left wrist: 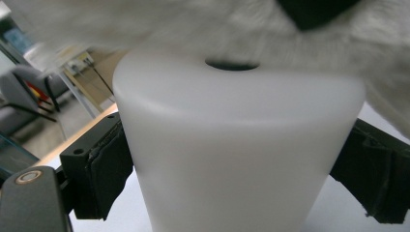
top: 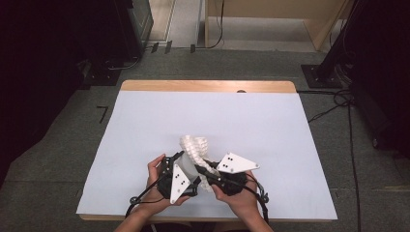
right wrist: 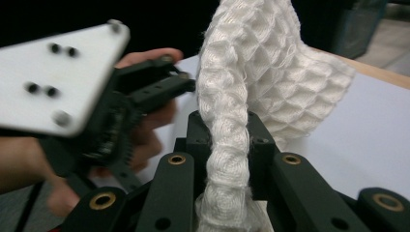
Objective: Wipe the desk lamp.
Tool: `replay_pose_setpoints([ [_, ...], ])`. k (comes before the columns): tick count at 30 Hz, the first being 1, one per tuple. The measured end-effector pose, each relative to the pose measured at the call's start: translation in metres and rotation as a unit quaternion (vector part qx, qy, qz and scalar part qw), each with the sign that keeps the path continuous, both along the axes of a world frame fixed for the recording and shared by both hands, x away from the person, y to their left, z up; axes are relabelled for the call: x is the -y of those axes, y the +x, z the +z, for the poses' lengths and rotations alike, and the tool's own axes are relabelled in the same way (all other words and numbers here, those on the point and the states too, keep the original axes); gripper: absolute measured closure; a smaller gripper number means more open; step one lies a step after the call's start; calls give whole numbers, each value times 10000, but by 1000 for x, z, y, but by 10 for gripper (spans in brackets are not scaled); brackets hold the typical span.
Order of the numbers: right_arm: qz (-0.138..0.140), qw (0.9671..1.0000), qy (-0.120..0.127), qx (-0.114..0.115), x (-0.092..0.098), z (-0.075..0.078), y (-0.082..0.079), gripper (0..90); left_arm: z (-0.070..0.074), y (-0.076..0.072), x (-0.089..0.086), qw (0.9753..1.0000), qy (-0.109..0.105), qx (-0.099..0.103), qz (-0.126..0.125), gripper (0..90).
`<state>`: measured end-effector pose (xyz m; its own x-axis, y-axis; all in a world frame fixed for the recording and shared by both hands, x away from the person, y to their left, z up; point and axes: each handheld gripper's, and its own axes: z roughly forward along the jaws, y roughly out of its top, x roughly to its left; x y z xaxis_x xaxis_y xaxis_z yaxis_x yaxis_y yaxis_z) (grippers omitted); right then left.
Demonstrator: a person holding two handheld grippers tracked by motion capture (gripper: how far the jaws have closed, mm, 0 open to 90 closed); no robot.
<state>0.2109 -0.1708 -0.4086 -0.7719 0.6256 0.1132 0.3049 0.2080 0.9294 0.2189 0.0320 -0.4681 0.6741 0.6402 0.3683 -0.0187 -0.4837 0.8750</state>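
A white waffle-weave cloth [right wrist: 251, 67] and a smooth white cup [left wrist: 237, 145] are the things in hand, and they sit together near the front edge of the surface [top: 145, 125], between the person's two hands. In the left gripper view the cup stands upright between the two padded jaws, which press on its sides left and right; its top shows a dark opening, and the fuzzy cloth hangs blurred just above it. So the left tongs [top: 186, 171] are pinching the cup. The right tongs [right wrist: 227, 140] are pressed together on a twisted, rope-like length of the cloth, which rises out of the jaws and fans into a loose bunch above them. In the high view that bunch [top: 194, 145] stands up just beyond the two sets of tongs, which are close together and nearly touching, each with its grey three-cornered plate on top.

As a judgement, the work looks like wiping or stuffing the cup with the cloth, and it seems to be in its middle: both things are already gripped and brought together, and the cloth is at the cup's mouth. Whether any cloth has gone inside cannot be told. Working the cloth over or into the cup, and setting both down, appear to remain.
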Motion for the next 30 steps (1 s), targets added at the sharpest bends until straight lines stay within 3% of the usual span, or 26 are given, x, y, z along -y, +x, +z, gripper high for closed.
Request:
replay_pose_setpoints([
  [2,-301,9995,15,19,9,-3,5,779,-1,7,-5,9992,-325,-221,26,88],
  [3,-701,9975,38,-21,20,-7,10,778,-1,10,-9,9982,-498,-343,35,88],
  [4,-701,9975,38,-21,20,-7,10,778,-1,14,-11,9969,-656,-421,75,88],
  [6,-992,9950,111,-48,30,-14,16,778,0,21,-17,9942,-905,-536,204,87],
  [9,-1299,9913,195,-78,41,-23,22,778,1,33,-25,9867,-1391,-757,380,87],
  [11,-1455,9892,168,-31,46,-28,24,777,-1,41,-30,9794,-1736,-927,455,87],
  [12,-1523,9883,130,-13,47,-30,25,777,-1,43,-31,9775,-1807,-974,484,87],
  [13,-1553,9878,125,-11,48,-31,25,775,-3,45,-32,9766,-1845,-964,543,87],
  [15,-1660,9861,85,38,50,-34,26,775,-5,48,-32,9770,-1793,-944,659,87],
  [18,-1739,9847,66,16,53,-40,28,774,-9,54,-32,9748,-1742,-1116,829,87],
  [22,-1819,9833,-13,-38,53,-47,31,772,-10,50,-30,9782,-1584,-1068,814,85],
  [26,-1819,9832,-65,-108,54,-52,34,769,-6,48,-34,9742,-1698,-1257,791,82],
  [28,-1866,9823,-102,-130,56,-54,36,768,-2,45,-40,9715,-1868,-1313,628,80],
  [30,-1922,9811,-131,-187,59,-57,39,768,2,42,-44,9704,-1980,-1258,567,68],
])
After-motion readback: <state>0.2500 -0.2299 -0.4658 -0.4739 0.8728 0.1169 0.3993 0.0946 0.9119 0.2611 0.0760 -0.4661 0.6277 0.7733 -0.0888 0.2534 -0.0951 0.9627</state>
